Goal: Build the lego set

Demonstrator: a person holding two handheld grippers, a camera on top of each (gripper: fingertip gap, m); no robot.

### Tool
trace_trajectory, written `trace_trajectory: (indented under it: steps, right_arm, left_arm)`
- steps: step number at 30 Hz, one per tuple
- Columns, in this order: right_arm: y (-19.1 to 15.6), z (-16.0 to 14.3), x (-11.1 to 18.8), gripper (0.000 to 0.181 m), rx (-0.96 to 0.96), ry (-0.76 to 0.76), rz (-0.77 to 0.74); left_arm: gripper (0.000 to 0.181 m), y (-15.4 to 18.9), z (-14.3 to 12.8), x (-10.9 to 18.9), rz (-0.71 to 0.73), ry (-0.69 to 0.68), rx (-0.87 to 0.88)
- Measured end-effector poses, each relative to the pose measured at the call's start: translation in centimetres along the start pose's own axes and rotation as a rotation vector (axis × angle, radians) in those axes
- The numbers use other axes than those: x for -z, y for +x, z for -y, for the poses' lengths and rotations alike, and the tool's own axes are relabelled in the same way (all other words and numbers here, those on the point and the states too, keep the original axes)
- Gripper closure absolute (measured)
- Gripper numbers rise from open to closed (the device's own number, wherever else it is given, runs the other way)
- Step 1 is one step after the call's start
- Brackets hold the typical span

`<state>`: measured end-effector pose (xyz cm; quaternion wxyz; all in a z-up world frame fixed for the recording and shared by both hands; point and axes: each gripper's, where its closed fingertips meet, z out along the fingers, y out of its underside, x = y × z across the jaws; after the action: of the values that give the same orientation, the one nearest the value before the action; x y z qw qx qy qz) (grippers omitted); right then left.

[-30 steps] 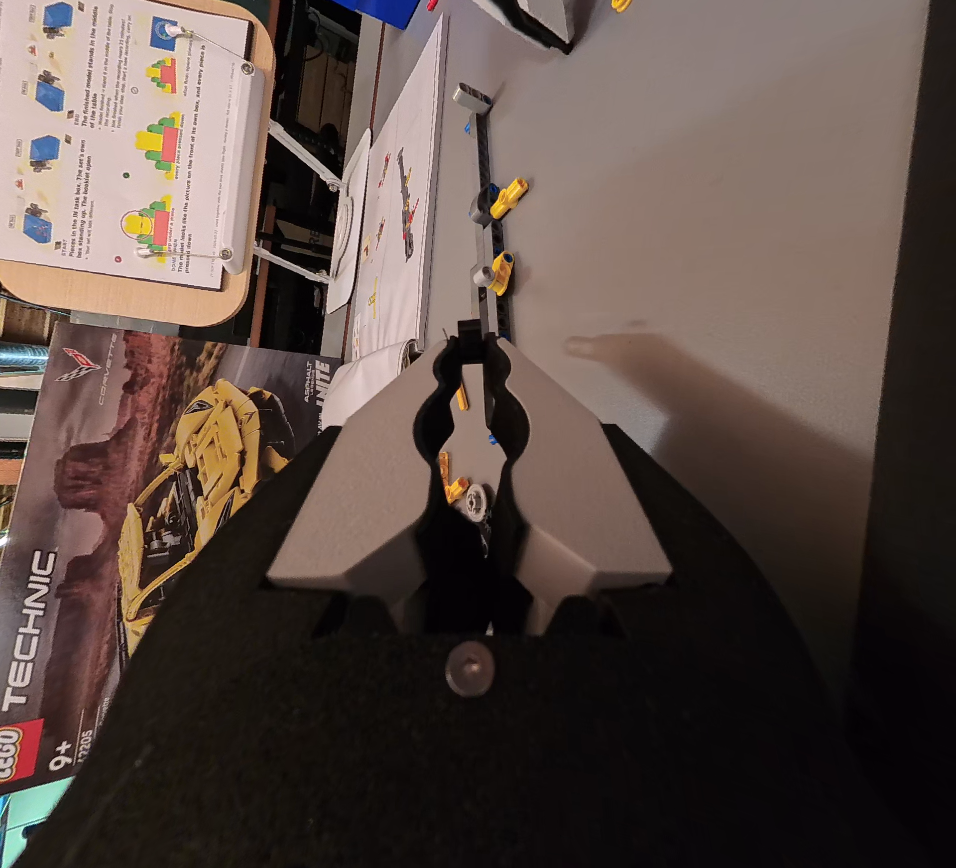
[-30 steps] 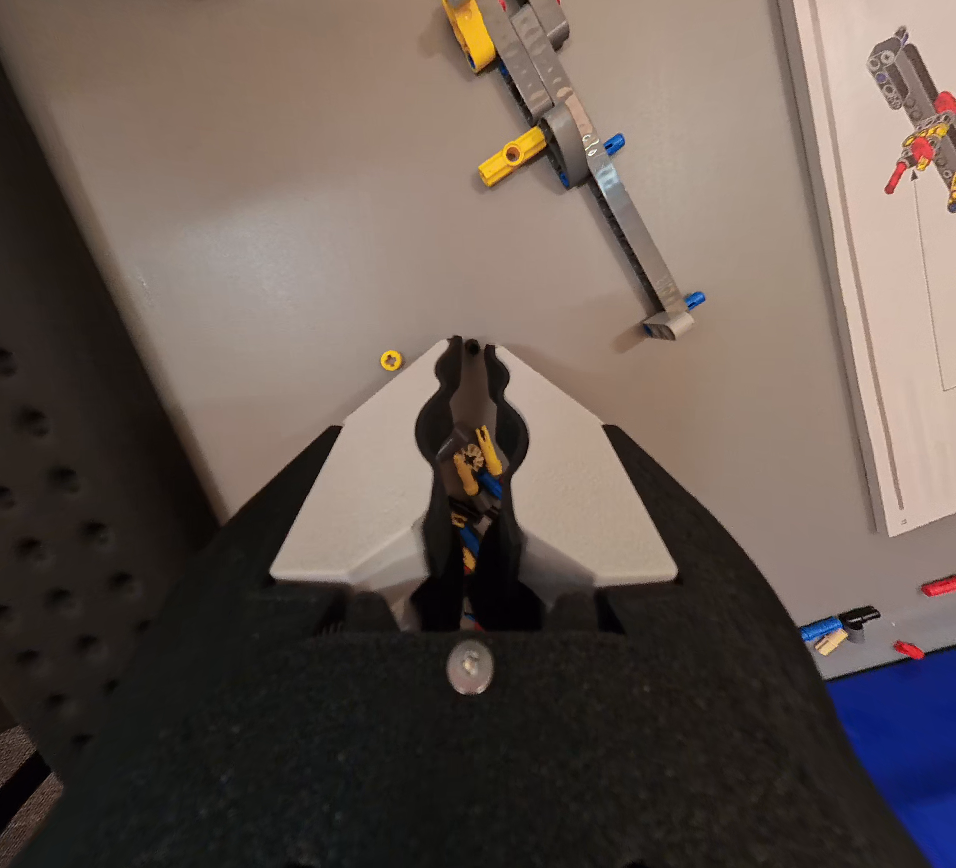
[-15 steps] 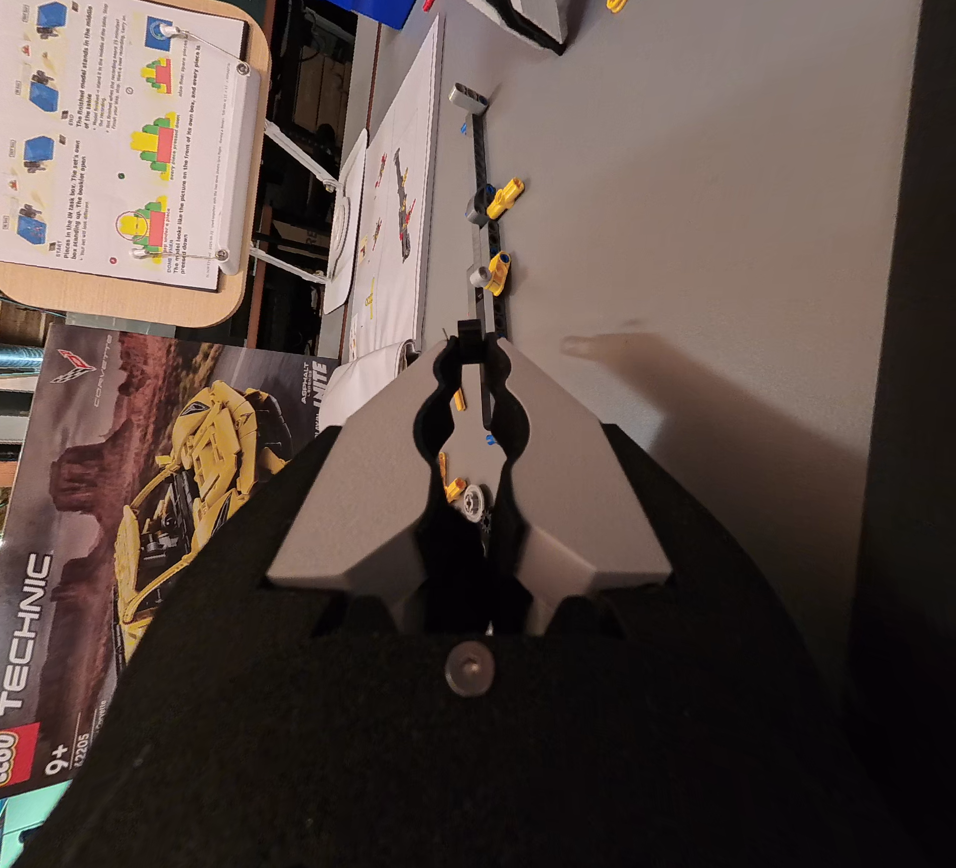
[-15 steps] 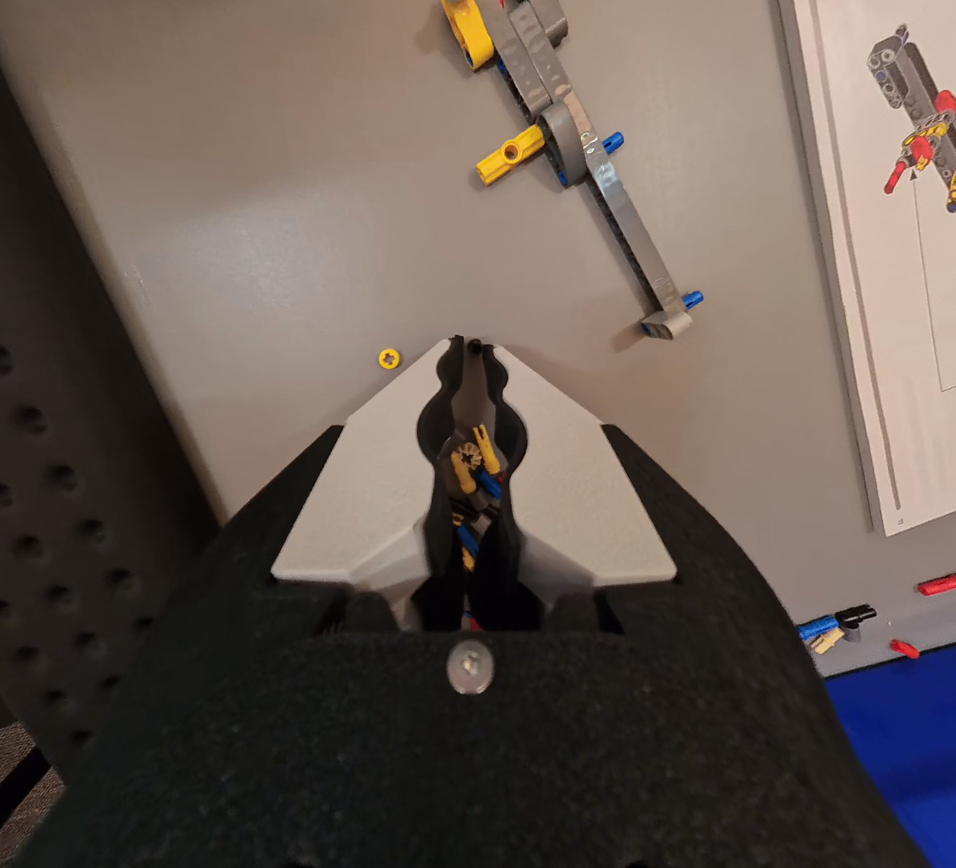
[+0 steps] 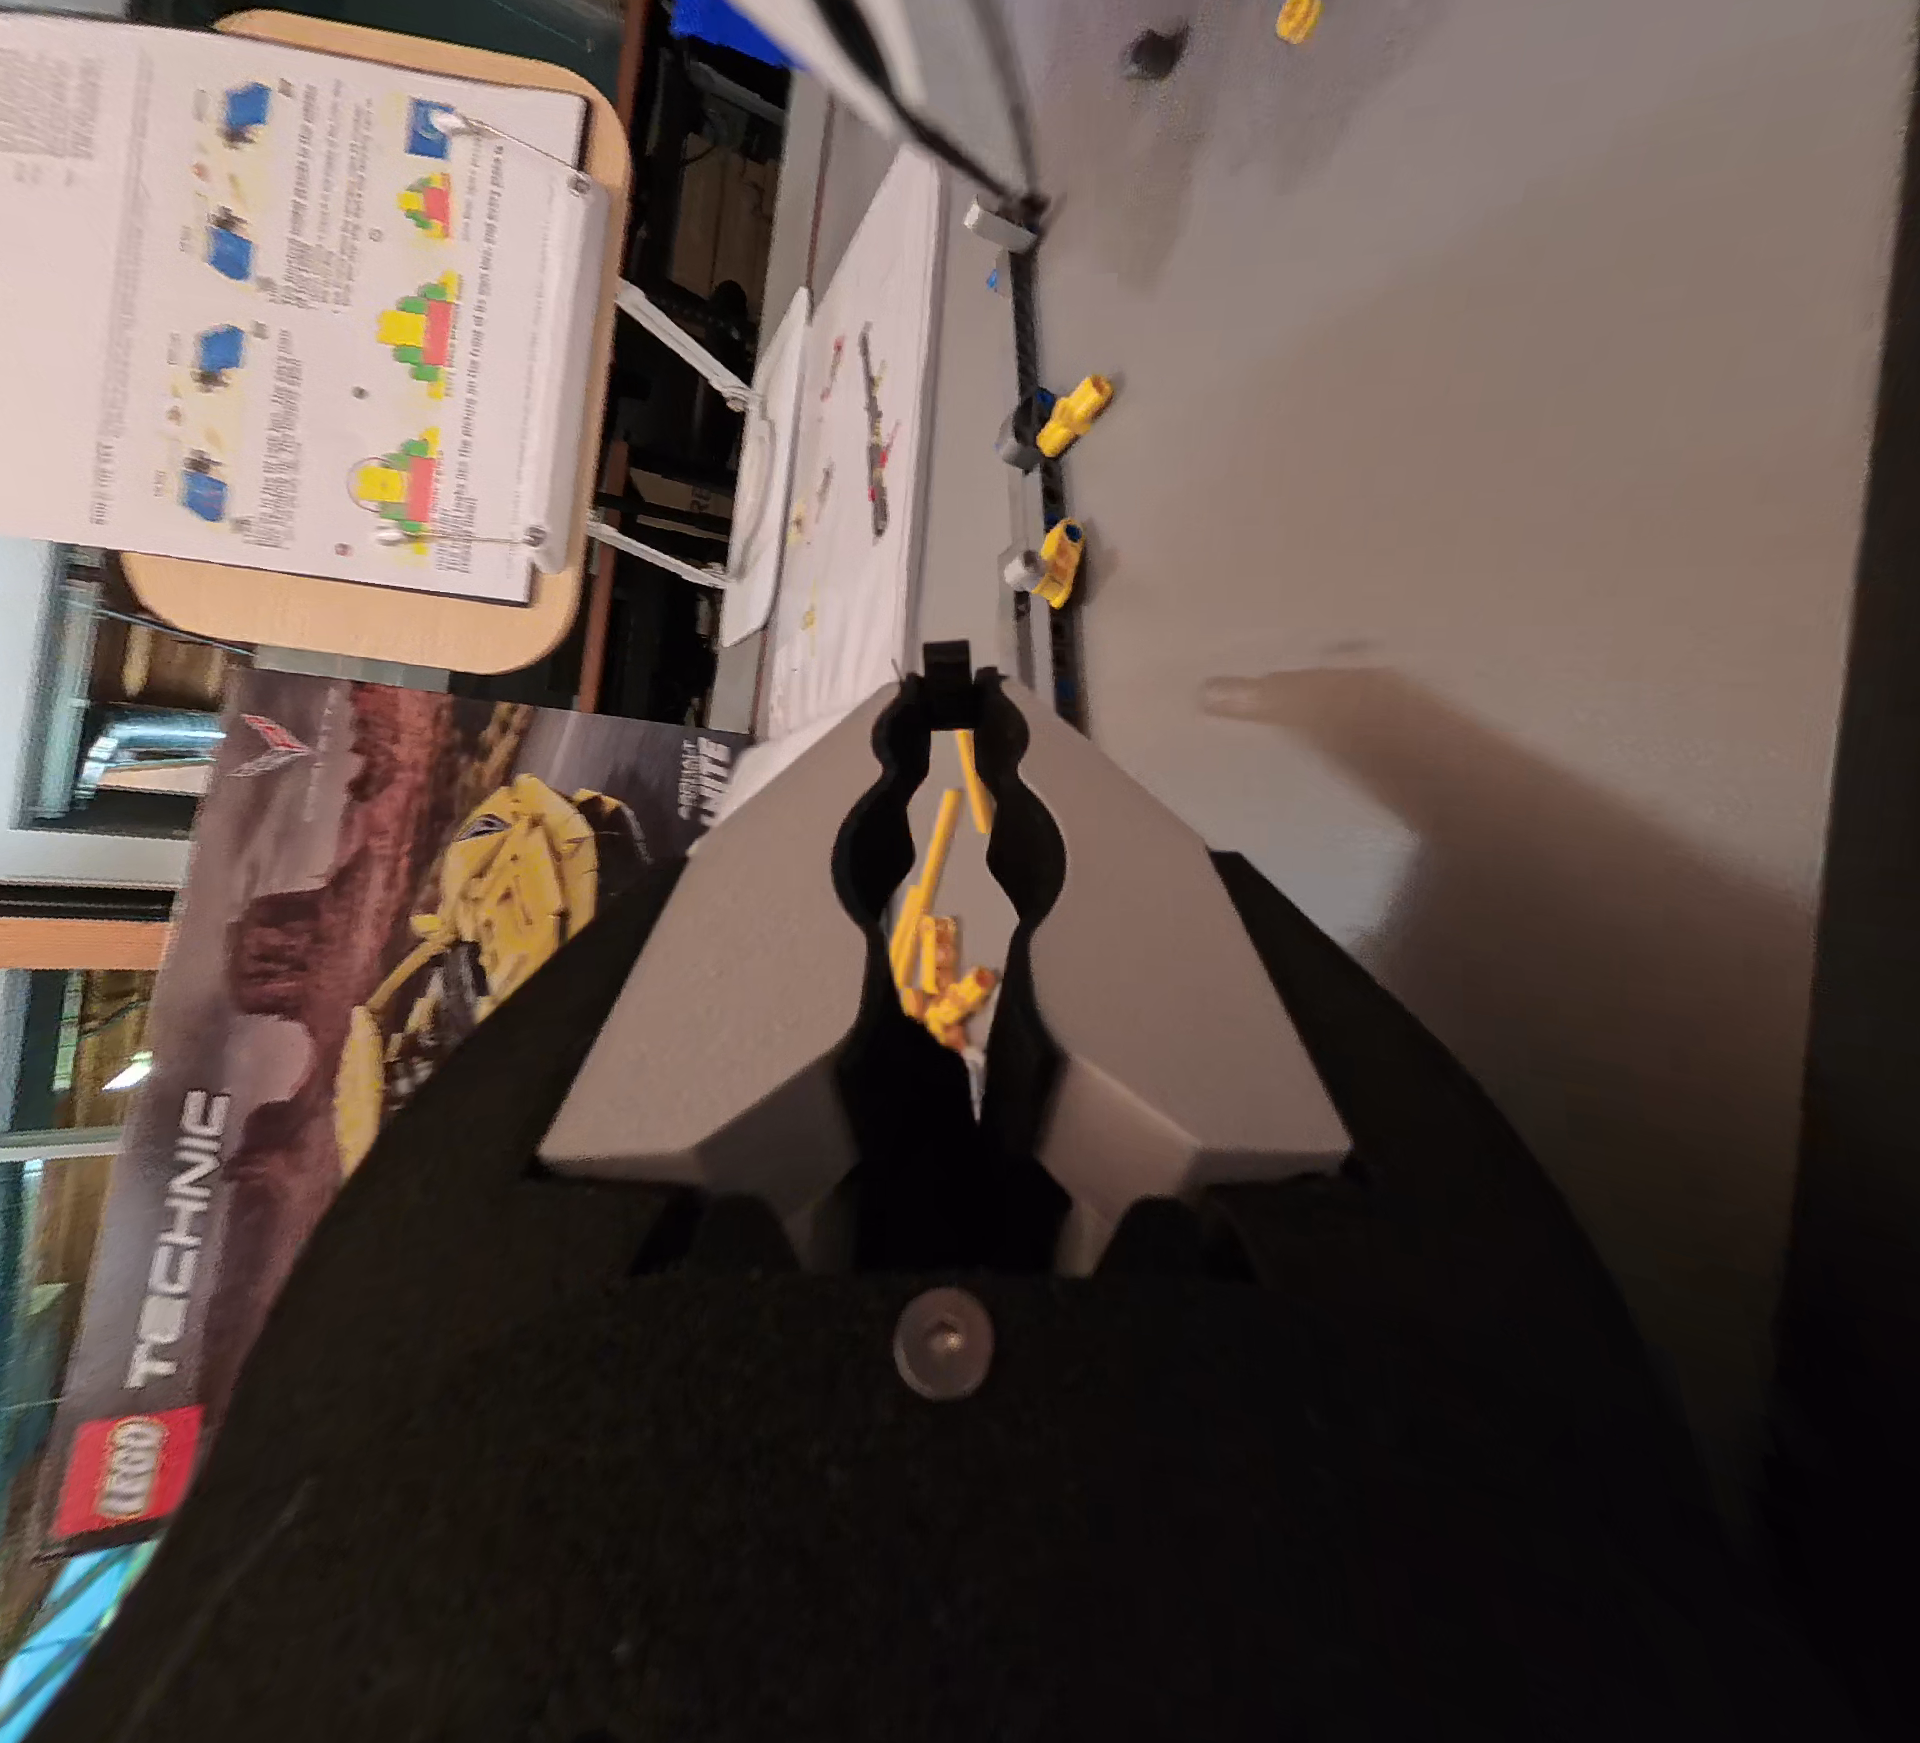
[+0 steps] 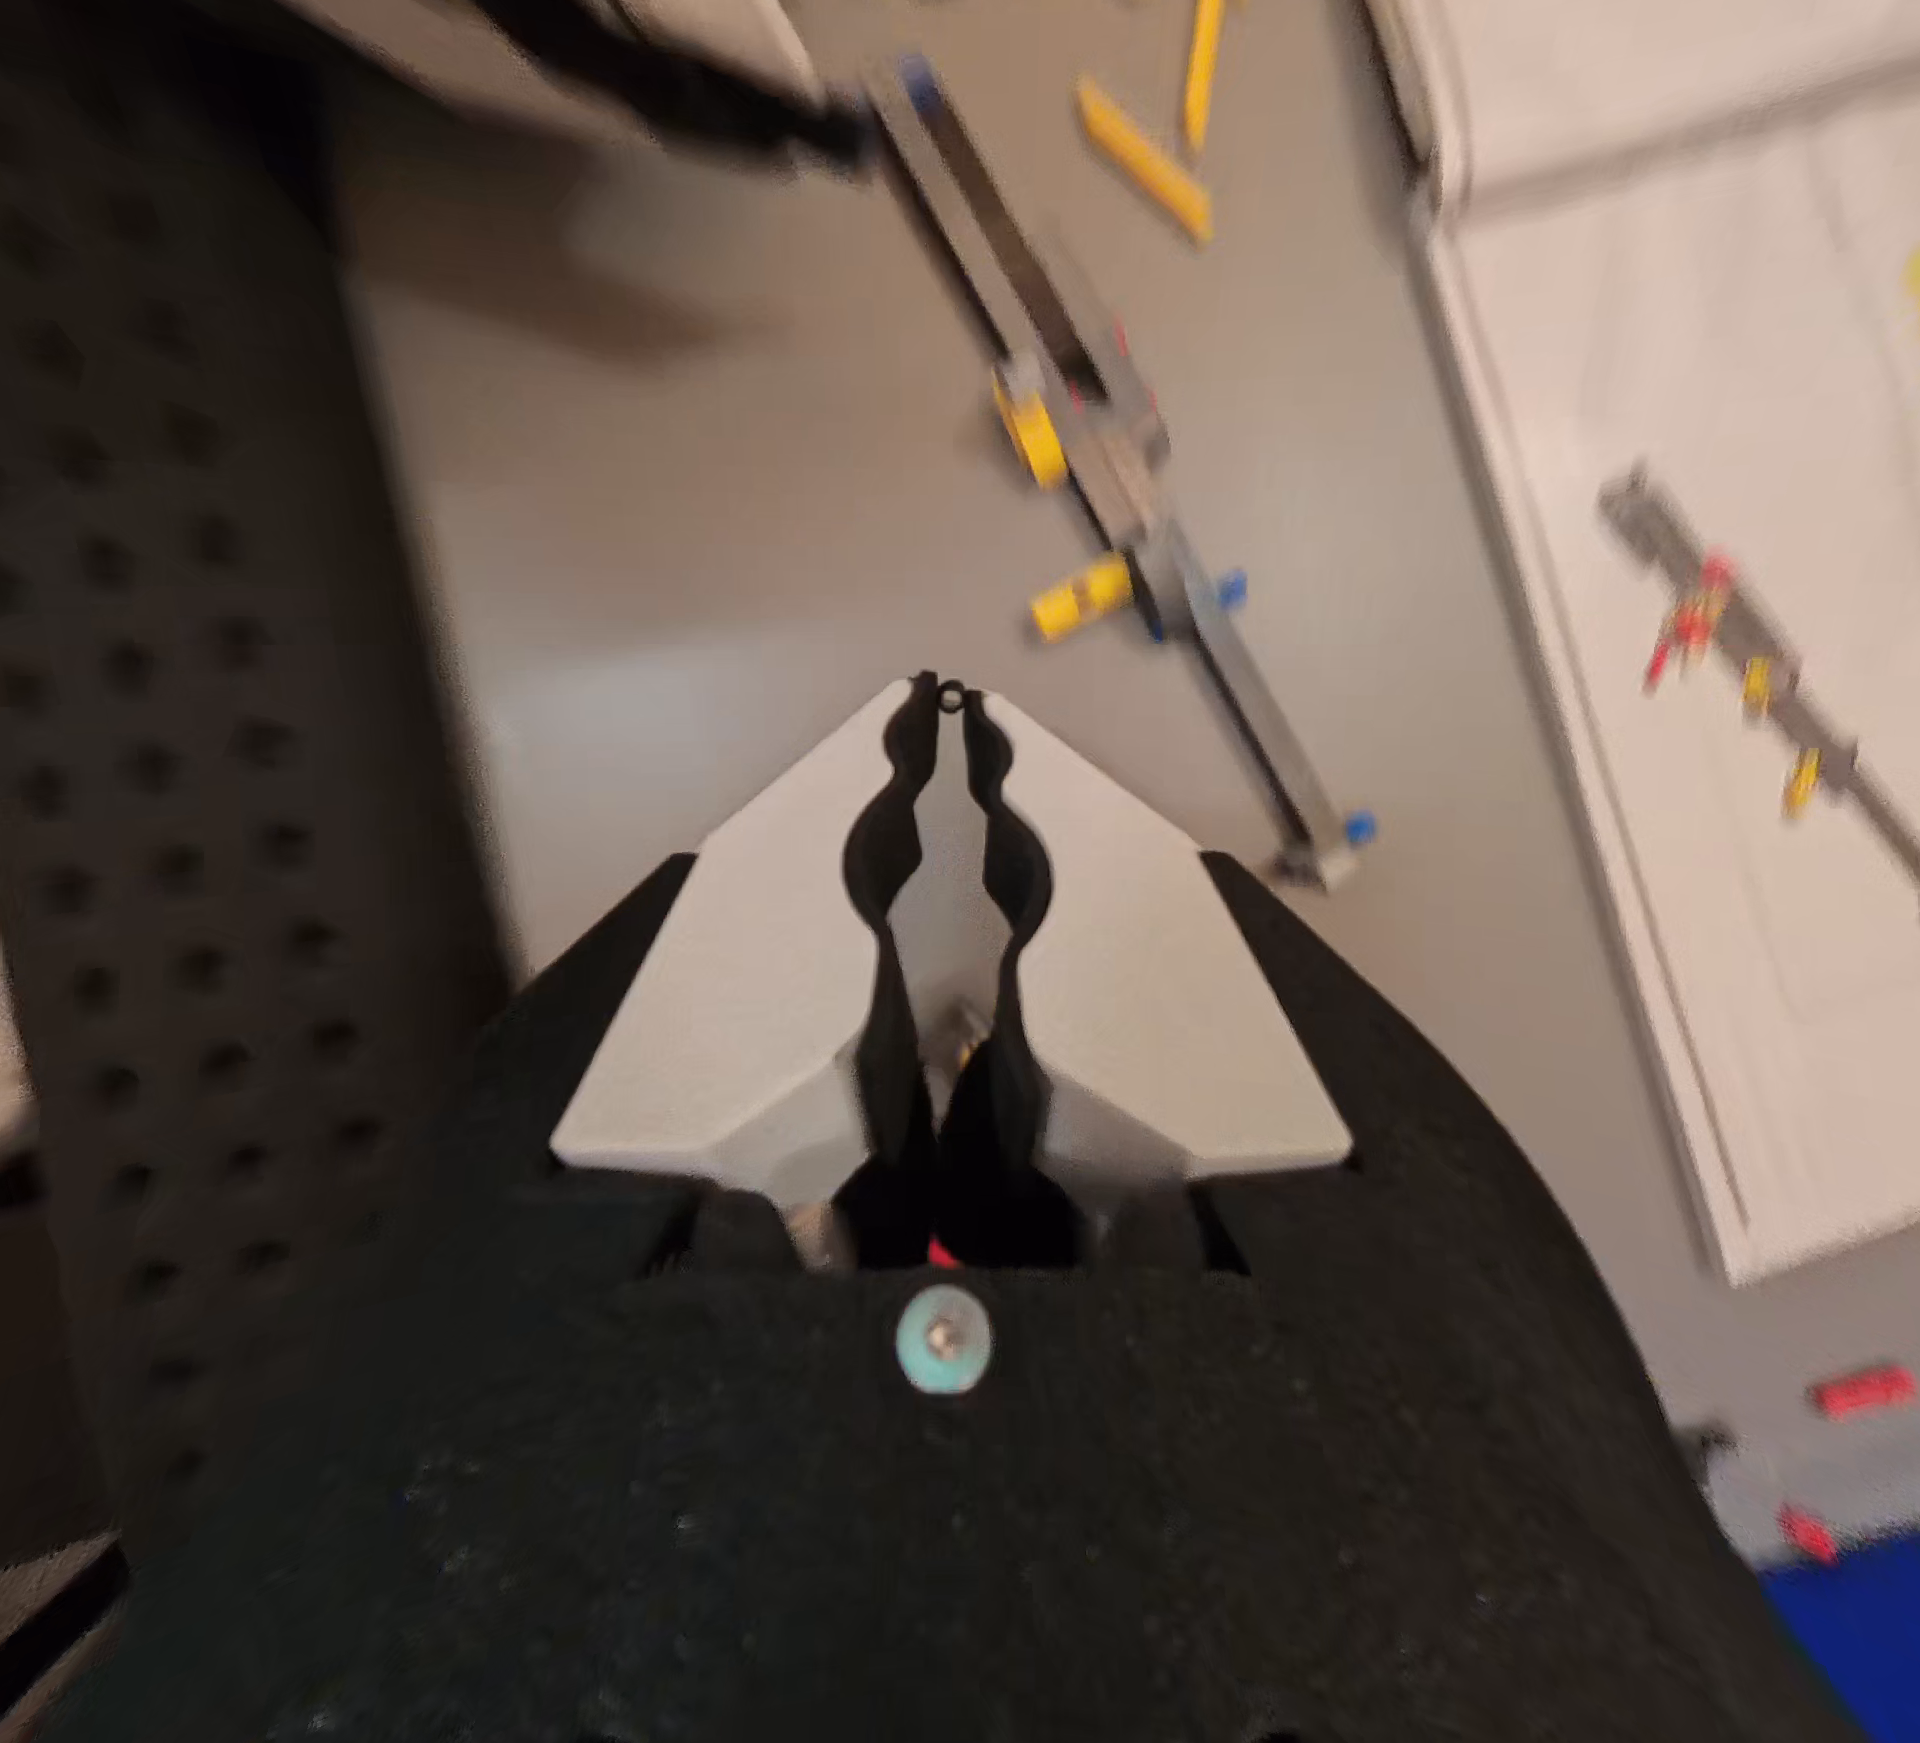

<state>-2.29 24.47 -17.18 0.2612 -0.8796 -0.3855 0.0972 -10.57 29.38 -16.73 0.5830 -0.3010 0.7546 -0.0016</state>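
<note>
the left tongs (image 5: 948,691) are pinched on a small black piece (image 5: 945,665) at their tips, held out over the grey counter (image 5: 1507,446) near the long grey and black beam assembly (image 5: 1039,488). that assembly lies flat on the counter with yellow connectors sticking out to one side, probably so its open holes stay reachable. the right tongs (image 6: 948,694) are drawn nearly together around a tiny black ring-like bit (image 6: 950,692); the view is blurred, so what it is stays unclear. loose yellow sticks (image 6: 1143,155) lie beyond the assembly's far end, and the open instruction booklet (image 6: 1683,550) lies alongside, likely for checking steps. the set's box (image 5: 343,1018) stands propped at the counter's edge. my guess is both small parts are meant for the beam, and the build looks early.
</note>
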Motion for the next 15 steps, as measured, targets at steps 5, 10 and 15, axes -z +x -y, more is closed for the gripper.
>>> trace_trajectory:
  steps: [5, 10, 15]
  right_arm:
    - [-3.3, 8.1, 1.4, 0.177, 0.128, 0.145, 0.097]
    - [-4.2, 8.9, -0.3, 0.177, 0.184, 0.023, 0.166]
    - [-4.2, 9.1, -1.0, 0.177, 0.217, -0.046, 0.164]
  left_arm:
    - [0.175, -1.0, 1.2, 0.6, 0.097, 0.041, -0.103]
    - [0.175, -1.5, 1.6, 0.9, 0.148, 0.040, -0.159]
    - [0.175, -1.4, 1.8, 1.0, 0.162, 0.033, -0.196]
